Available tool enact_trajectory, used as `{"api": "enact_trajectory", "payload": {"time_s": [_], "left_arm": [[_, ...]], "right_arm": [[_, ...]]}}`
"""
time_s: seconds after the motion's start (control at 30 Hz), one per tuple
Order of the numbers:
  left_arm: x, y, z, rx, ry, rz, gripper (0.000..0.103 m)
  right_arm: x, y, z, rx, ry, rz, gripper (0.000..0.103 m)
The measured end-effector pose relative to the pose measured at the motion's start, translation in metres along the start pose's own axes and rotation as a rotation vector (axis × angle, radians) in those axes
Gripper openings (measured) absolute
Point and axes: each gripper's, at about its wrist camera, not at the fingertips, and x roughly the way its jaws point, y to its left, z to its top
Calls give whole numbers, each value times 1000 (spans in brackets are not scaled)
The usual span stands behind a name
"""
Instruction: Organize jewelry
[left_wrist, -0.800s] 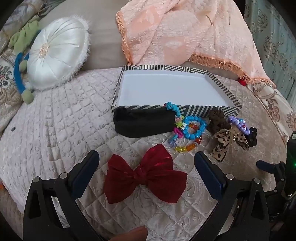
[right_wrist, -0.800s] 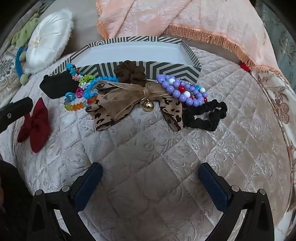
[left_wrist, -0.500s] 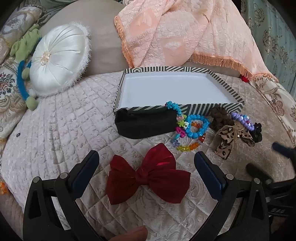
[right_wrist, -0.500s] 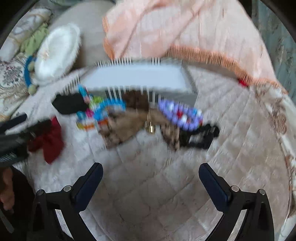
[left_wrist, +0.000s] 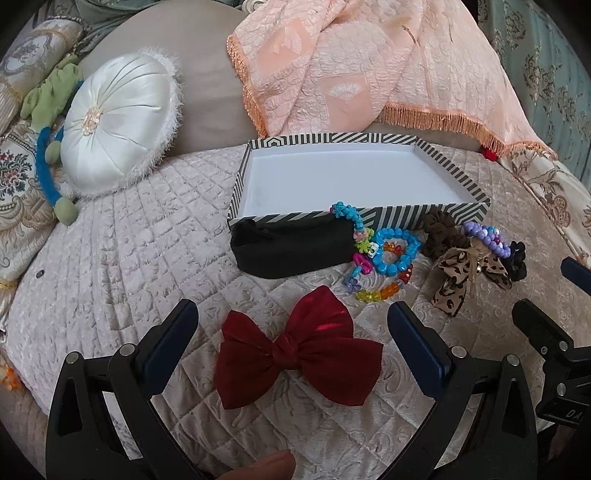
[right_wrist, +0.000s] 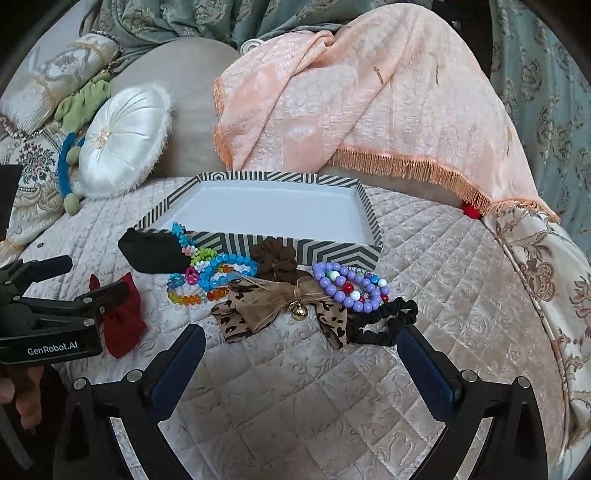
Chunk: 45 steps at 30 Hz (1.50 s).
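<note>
Left gripper (left_wrist: 293, 319) spread wide, holding nothing, hovering over red bow (left_wrist: 299, 350) on quilt (left_wrist: 129, 258); bow sits between the fingers, not touched. Same gripper seen side-on at left edge of right view (right_wrist: 99, 277), bow (right_wrist: 123, 317) partly behind it.

Left to right along front wall of striped box (right_wrist: 332, 253): black band (right_wrist: 155, 254) against the wall, turquoise bead string (right_wrist: 183, 232) draped over its right end and the box rim, blue bracelet (right_wrist: 225, 271) with multicolour bracelet (right_wrist: 188, 295) just in front, brown scrunchie (right_wrist: 275, 258) touching the wall, leopard bow (right_wrist: 280, 308) with small bell in front of it, purple bracelets (right_wrist: 347, 290) overlapping the bow's right wing, black scrunchie (right_wrist: 384, 321) furthest right. Box interior white.

Right gripper (right_wrist: 301, 356) released, wide apart, nothing gripped, low over quilt; leopard bow and black scrunchie just ahead of the fingertips. Right fingers also visible at right edge of left view (left_wrist: 535, 325).

Behind: white cushion (left_wrist: 118, 129) left, peach throw (left_wrist: 369, 74) right.
</note>
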Motion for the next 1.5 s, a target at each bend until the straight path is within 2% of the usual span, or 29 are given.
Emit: {"api": "enact_trajectory", "payload": {"time_s": [0.03,0.1,0.2,0.3,0.6,1.0,1.5], "left_arm": [[0,0,0,0,2,1,103],[0,-1,-1,14,14,14,103],[0,-1,-1,25,12,25,103],[-1,-2,-1,31,6,28,103],[-1,1,-2,-20,-26,-21,103],[1,1,-3,-14,13,-11,103],[1,4,-3,-25,-16,-17,103]], "right_arm": [[0,0,1,-1,4,-6,103],[-7,-7,3,10,0,52,103],[1,6,1,-20,26,-68,103],[2,6,1,-25,29,-92,103],[-4,-4,2,1,-2,-93,103],[-4,-1,0,-25,-20,-93,103],[-1,-4,0,-14,0,-120,103]]}}
